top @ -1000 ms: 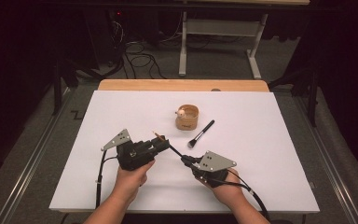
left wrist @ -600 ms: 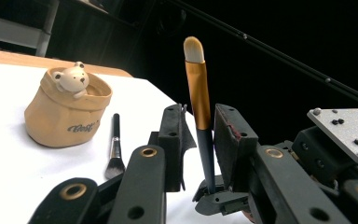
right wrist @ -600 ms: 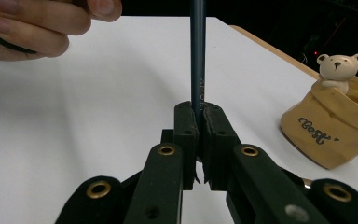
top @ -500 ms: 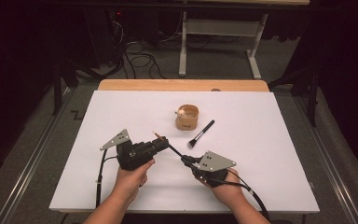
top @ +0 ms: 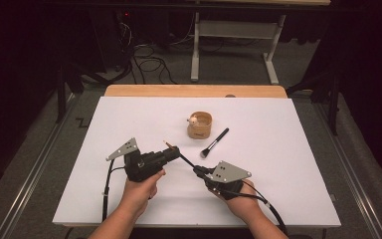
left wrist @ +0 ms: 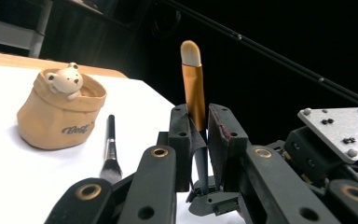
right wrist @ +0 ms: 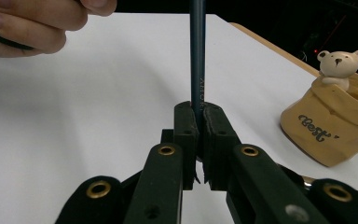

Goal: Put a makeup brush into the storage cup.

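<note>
Fingers [left wrist: 181,140] of left gripper [top: 171,150] just closed onto makeup brush [top: 185,160]; right gripper [top: 197,170] gripped same handle, five o'clock, unmoved.

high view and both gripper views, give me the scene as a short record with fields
held item: slim brush with a dark handle, gold ferrule and pale tip, spanning both grippers
left gripper: jaws have just been closing, now shut on the slim brush near its ferrule
right gripper: shut on the slim brush's dark handle
holder: tan bear pot, upright, apart from both grippers
loose item: black makeup brush lying flat beside the bear pot
surface: white board on the table
</note>
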The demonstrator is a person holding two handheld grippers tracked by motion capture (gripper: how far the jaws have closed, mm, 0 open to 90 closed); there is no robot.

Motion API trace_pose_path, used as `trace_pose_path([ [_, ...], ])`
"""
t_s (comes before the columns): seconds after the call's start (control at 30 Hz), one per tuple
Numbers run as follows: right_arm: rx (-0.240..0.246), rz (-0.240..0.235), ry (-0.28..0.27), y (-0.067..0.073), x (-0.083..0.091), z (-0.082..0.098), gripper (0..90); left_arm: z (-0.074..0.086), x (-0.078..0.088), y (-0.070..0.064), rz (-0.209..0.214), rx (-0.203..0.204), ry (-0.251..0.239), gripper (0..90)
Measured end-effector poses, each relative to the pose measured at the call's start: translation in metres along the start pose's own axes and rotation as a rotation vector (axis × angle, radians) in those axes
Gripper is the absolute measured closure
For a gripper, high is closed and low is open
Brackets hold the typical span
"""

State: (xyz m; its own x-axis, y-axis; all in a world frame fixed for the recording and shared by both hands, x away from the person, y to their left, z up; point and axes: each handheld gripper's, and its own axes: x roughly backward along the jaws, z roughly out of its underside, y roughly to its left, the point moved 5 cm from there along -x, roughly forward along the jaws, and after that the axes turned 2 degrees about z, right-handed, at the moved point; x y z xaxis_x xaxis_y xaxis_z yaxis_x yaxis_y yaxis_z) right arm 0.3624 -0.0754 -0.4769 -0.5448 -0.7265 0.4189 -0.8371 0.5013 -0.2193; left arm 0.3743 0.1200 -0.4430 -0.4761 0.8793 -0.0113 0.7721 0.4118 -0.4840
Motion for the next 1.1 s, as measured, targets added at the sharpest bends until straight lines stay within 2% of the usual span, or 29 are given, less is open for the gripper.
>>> trace_pose_path([
  [0.43,0.010,0.001,0.006,-0.0004,-0.0012,0.0013,86.0,0.0005,-0.0010,-0.0028,0.020,-0.002,0.000,82.3],
  [0.73,-0.006,0.006,0.006,-0.0011,-0.0013,0.0014,84.2,0.0000,-0.0008,-0.0044,0.019,-0.018,-0.003,82.9],
  [0.93,-0.023,0.003,0.002,-0.0020,-0.0012,0.0013,77.8,-0.0018,0.0007,-0.0048,0.016,-0.028,-0.012,83.1],
  [1.1,-0.040,-0.005,0.005,-0.0020,-0.0010,0.0014,71.1,-0.0023,0.0007,-0.0066,-0.006,-0.062,0.002,83.1],
])
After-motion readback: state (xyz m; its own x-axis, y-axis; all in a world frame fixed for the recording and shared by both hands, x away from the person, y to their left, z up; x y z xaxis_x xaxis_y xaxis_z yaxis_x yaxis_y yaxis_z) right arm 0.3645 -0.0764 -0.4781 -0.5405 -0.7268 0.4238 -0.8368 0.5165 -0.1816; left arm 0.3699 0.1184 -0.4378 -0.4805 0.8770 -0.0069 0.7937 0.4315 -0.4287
